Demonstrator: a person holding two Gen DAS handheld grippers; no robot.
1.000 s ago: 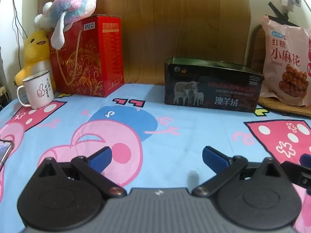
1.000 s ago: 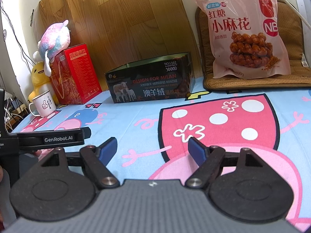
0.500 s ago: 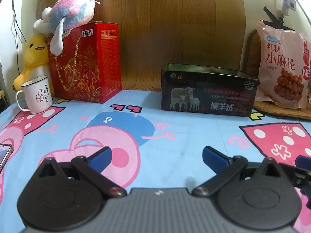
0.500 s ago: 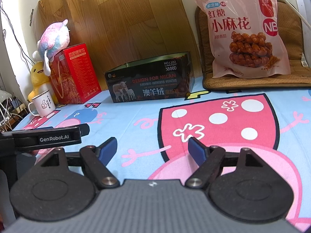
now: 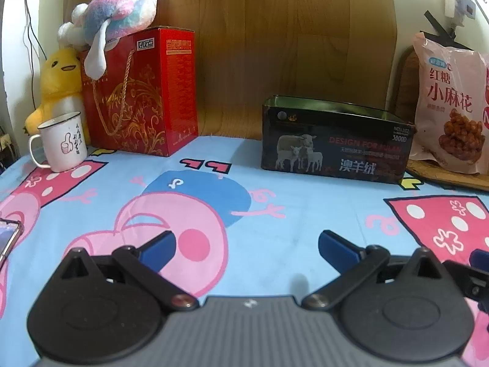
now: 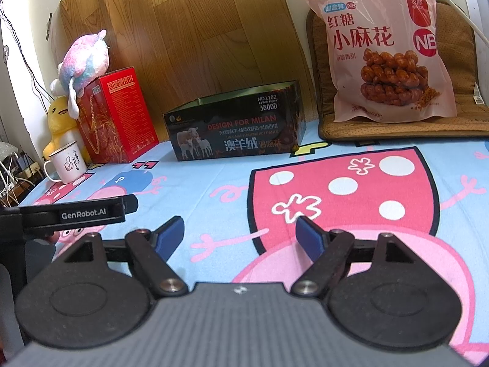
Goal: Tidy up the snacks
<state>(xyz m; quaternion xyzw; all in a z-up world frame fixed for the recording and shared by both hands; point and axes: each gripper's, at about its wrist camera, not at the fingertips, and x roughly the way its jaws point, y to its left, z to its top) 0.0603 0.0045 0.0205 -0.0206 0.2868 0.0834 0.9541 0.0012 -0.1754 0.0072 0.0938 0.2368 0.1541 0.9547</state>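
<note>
Snacks are seen in one big pink bag with brown twisted sticks drawn on it. The snack bag is propped up at the back right, on a brown woven cushion that is leaned against the wall. Just to the left of it, a dark tin box with sheep painted on its side is set on the blue cartoon sheet. Its lid is off, and what is inside cannot be told. A wooden board is stood up behind the box. Farther left, a red gift box with a gold rope handle is found, and a pink and blue soft toy is laid on top of it. A yellow duck toy is tucked beside the red box, and a white mug with a thumbs-up picture is placed in front of the duck. The corner of a phone is seen at the left edge of the left view. The left gripper is held low over the sheet with its blue fingers spread wide, and nothing is held between them. The right gripper is held the same way over the red spotted part of the sheet, spread wide with nothing in it. Both are kept well apart from the snack bag and the tin.
</note>
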